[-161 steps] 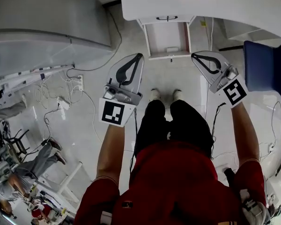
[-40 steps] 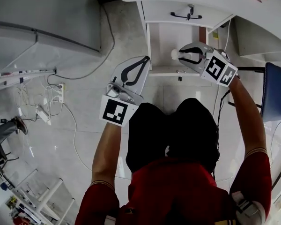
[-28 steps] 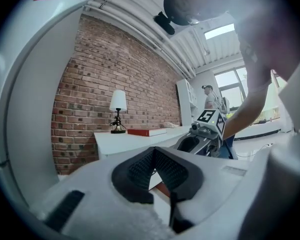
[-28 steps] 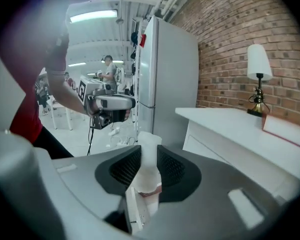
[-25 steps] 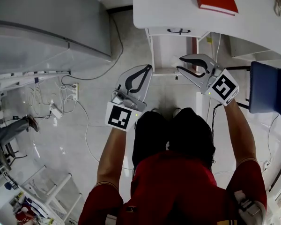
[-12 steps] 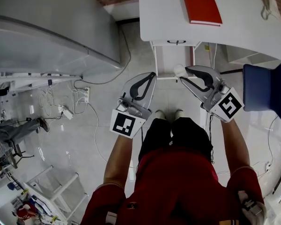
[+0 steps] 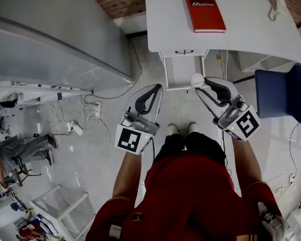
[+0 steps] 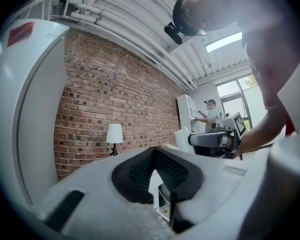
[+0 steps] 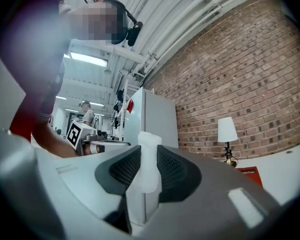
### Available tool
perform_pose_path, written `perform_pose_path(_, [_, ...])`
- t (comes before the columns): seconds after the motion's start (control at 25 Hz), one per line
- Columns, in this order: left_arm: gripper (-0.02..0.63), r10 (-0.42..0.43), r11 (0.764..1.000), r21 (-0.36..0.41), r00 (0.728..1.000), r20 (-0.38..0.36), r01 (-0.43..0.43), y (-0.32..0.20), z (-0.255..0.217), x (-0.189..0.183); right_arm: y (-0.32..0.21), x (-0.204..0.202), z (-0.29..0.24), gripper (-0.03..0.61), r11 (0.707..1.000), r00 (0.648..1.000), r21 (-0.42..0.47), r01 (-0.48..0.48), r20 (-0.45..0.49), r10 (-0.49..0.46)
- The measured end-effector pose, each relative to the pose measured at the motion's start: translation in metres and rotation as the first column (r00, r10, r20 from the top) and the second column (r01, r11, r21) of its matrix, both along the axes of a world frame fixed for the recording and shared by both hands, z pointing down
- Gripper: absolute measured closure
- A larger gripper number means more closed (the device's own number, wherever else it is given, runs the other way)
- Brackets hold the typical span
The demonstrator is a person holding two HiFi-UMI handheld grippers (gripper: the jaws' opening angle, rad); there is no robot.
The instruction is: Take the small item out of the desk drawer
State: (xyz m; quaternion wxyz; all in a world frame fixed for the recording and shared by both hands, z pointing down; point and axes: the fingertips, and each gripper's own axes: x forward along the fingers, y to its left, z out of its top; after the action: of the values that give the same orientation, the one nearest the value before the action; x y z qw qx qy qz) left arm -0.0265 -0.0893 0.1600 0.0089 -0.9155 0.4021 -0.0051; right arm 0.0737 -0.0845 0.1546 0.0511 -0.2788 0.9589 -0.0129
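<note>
Small white item [image 7: 196, 78] sits pinched at our right gripper's [image 7: 202, 83] jaw tips, just off the open drawer's [image 7: 182, 73] front right corner. Left gripper [image 7: 154, 88] is closed and empty. Risk: the grip is shallow, so a jolt could tip it out onto the floor.

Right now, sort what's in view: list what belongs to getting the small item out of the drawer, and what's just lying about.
Job in hand: small white item, clamped in the right gripper; open desk drawer; desk.

Lying about: red book on the desk; lamp; blue chair; cables and plugs on the floor. The left gripper is shut, empty and idle.
</note>
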Motion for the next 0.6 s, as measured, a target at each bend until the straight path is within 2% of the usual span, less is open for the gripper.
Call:
perform_pose_path(0.24, [0.612,0.028,0.999,0.027,1.0,-0.006,-0.028,0.021,-0.026,0.019,0.031,0.016,-0.019,0.463,0.999,0.997,0.018,-0.043,0.067,0.042])
perform_pose_path(0.6, [0.612,0.068,0.997,0.028,0.998,0.005,-0.068,0.039,-0.037,0.037,0.059,0.027,-0.024,0.463,0.999,0.993,0.001,-0.052,0.109,0.051])
